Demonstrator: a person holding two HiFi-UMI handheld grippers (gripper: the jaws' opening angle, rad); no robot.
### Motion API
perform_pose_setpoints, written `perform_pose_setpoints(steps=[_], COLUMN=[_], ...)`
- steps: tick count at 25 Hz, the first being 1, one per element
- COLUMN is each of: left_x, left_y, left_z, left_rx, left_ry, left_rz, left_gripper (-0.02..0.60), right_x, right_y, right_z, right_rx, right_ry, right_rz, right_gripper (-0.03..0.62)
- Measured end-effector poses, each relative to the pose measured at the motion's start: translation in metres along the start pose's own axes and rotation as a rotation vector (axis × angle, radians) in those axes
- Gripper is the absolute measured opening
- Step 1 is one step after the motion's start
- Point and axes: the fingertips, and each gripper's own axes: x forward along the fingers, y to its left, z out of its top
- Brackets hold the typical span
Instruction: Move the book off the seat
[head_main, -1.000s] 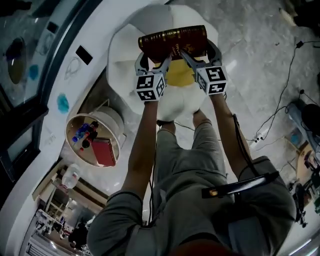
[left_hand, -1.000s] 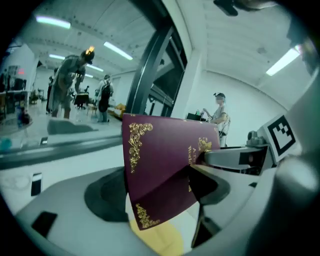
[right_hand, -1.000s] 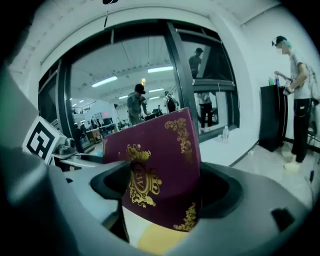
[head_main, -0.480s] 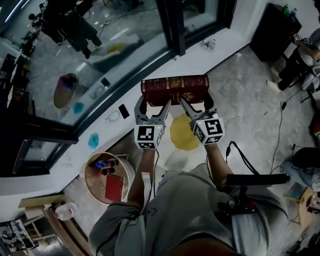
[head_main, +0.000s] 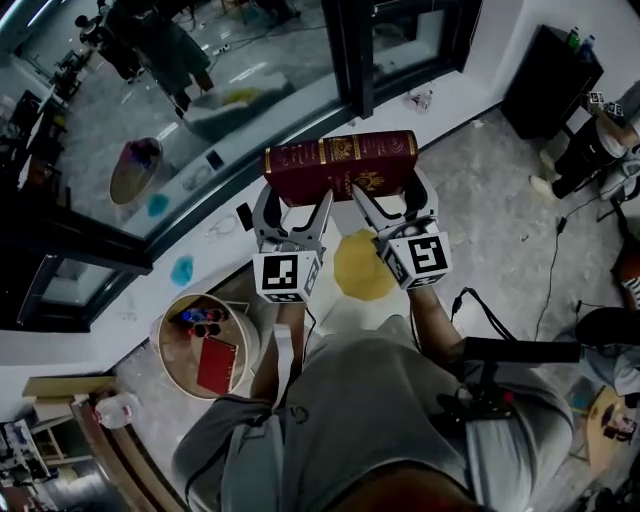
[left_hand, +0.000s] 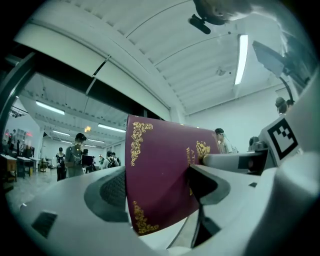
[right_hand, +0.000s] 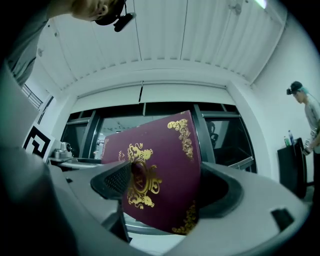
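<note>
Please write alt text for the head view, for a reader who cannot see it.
The left gripper and the right gripper clamp a thick dark red hardcover book with gold ornament, held above a round yellow cushion.

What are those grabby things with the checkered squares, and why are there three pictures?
A person holds two hand tools called grippers, each with two jaws like tongs. One picture comes from a camera on the person's head, looking down: the left gripper and right gripper both pinch one dark red book with gold patterns, up in the air. The other two come from small cameras riding on the grippers, so the book looks huge between the jaws. Below are a round yellow cushion and a round tub.
</note>
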Motion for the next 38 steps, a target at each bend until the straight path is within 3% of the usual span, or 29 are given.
perform_pose_setpoints(steps=[6, 9, 11, 18, 23, 27, 38], left_x=[-0.008, -0.002, -0.018, -0.201, -0.310, -0.377, -0.516], left_y=[-0.001, -0.004, 0.006, 0.076, 0.076, 0.074, 0.127], left_z=[-0.005, -0.014, -0.015, -0.001, 0.006, 0.010, 0.004], left_rx=[-0.033, -0.005, 0.023, 0.062, 0.075, 0.043, -0.072], left_ry=[0.058, 0.085, 0.106, 0.241, 0.287, 0.228, 0.137], left_rz=[0.128, 0.190, 0.259, 0.734, 0.928, 0.963, 0.895], left_gripper=[0.360, 0.359, 0.360, 0.360, 0.360, 0.360, 0.362], right_x=[0.009, 0.017, 0.024, 0.025, -0.019, -0.056, -0.107], right_y=[0.000, -0.010, 0.006, 0.200, 0.293, 0.347, 0.485], right_z=[-0.001, -0.013, -0.023, -0.052, -0.056, -0.046, -0.048], right_rx=[0.022, 0.052, 0.087, 0.268, 0.331, 0.274, 0.123], right_ry=[0.063, 0.056, 0.057, 0.128, 0.149, 0.141, 0.198], right_rz=[0.120, 0.182, 0.247, 0.694, 0.850, 0.891, 0.834], right_gripper=[0.407, 0.407, 0.407, 0.407, 0.407, 0.407, 0.407])
